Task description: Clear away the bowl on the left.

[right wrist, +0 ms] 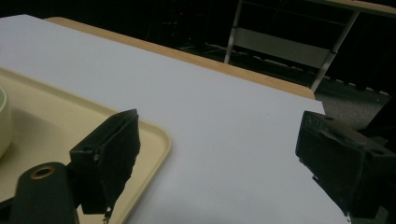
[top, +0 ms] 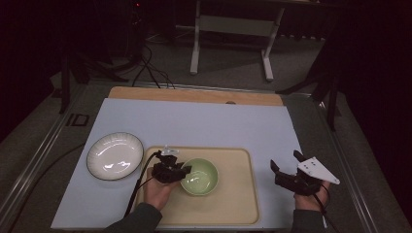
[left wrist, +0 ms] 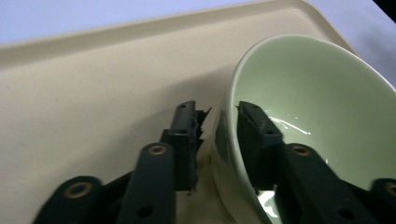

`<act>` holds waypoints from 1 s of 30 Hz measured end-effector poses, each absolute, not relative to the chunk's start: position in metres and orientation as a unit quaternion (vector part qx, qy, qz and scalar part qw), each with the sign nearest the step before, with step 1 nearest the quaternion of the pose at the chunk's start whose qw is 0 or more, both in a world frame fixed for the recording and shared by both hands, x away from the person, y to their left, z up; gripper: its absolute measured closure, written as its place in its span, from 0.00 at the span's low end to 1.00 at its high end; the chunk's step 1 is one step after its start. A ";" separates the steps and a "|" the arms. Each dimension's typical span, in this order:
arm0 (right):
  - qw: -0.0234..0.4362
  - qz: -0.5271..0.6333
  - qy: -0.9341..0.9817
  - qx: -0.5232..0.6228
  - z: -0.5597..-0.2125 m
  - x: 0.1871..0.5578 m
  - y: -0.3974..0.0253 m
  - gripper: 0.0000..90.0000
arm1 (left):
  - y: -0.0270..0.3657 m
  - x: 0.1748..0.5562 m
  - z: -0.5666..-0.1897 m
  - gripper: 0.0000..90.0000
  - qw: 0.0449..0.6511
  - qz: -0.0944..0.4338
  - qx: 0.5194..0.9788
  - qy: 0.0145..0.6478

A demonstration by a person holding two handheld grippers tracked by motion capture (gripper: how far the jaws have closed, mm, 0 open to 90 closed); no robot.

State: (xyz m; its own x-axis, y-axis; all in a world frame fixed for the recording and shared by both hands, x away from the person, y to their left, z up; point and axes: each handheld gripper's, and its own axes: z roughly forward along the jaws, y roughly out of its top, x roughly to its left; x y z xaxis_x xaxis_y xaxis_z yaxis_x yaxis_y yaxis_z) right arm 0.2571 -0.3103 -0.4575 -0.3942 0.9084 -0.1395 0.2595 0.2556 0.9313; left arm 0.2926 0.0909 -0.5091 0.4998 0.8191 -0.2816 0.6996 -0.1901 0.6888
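At the nine o'clock side of the white table (top: 194, 121) sits a white plate (top: 115, 156) with a dark rim, just off the left edge of the beige tray (top: 238, 204) and apart from it. Moving right, the left gripper (top: 183, 171) lies low over the tray's left half, its jaws straddling the rim of the green bowl (top: 201, 174) at the bowl's nine o'clock edge. In the left gripper view one jaw is inside the bowl (left wrist: 317, 102) and the other outside against the wall, pinching the rim, with the tray (left wrist: 84, 93) beneath. The bowl stands on the tray near its middle. Farther right, at the table's four o'clock corner beyond the tray, the right gripper (top: 286, 165) is held with its jaws spread wide and holding nothing.
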 end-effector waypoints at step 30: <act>0.364 0.448 0.705 0.413 -0.457 0.256 -0.311 0.15 | 0.173 0.270 -0.441 0.44 0.427 0.267 0.723 0.473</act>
